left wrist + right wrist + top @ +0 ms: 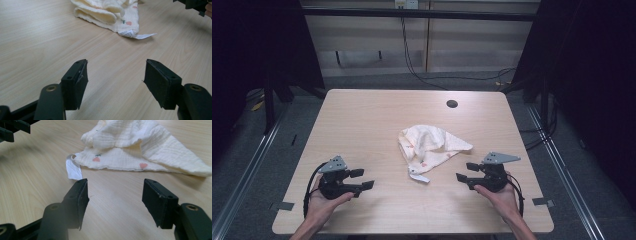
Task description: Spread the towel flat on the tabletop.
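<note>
Flanking the crumpled cloth (432, 147) mid-worktop (362, 115), both tongs, left tongs (363, 179) and right tongs (464, 171), gape empty; a shallow pinch risks snagging 1 layer only.

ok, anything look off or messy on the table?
Only the cream cloth: it lies crumpled and half folded over itself mid-table, its white label sticking out at one corner. Nothing spilled or damaged.

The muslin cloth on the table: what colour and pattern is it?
The muslin cloth is cream with small pink heart-shaped fruit prints, clearest in the right gripper view.
</note>
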Tool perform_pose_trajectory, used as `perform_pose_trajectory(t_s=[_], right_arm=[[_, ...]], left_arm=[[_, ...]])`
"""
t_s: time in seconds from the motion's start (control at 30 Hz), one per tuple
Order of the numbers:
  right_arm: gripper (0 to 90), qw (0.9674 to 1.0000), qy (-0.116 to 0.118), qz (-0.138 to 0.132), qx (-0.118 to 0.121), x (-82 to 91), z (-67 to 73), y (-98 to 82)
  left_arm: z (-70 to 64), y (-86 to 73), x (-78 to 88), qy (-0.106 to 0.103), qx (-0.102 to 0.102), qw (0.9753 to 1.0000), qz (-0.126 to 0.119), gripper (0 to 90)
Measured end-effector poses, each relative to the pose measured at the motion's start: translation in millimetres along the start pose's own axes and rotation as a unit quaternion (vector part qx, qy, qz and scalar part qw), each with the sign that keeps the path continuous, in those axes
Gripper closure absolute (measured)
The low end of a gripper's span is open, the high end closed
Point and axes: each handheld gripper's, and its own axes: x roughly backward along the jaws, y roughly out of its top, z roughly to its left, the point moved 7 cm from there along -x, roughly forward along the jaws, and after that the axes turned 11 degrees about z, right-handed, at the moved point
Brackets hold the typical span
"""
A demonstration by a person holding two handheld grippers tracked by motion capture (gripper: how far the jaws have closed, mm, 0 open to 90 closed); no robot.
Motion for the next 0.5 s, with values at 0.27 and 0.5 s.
perform_pose_trajectory(t_s=[0.27, 0.5], right_arm=[[42.1, 0.9997, 0.020, 0.002, 0.016, -10.8, -0.3, 20.6], [42.8, 0.9993, 0.032, 0.002, 0.018, -27.4, -7.5, 45.5]], left_arm=[[-1.3, -2.2, 0.4, -0.002, -0.007, 1.0000, 0.002, 33.6], [0.6, 1.4, 4.0, -0.008, -0.002, 0.9999, -0.014, 34.3]])
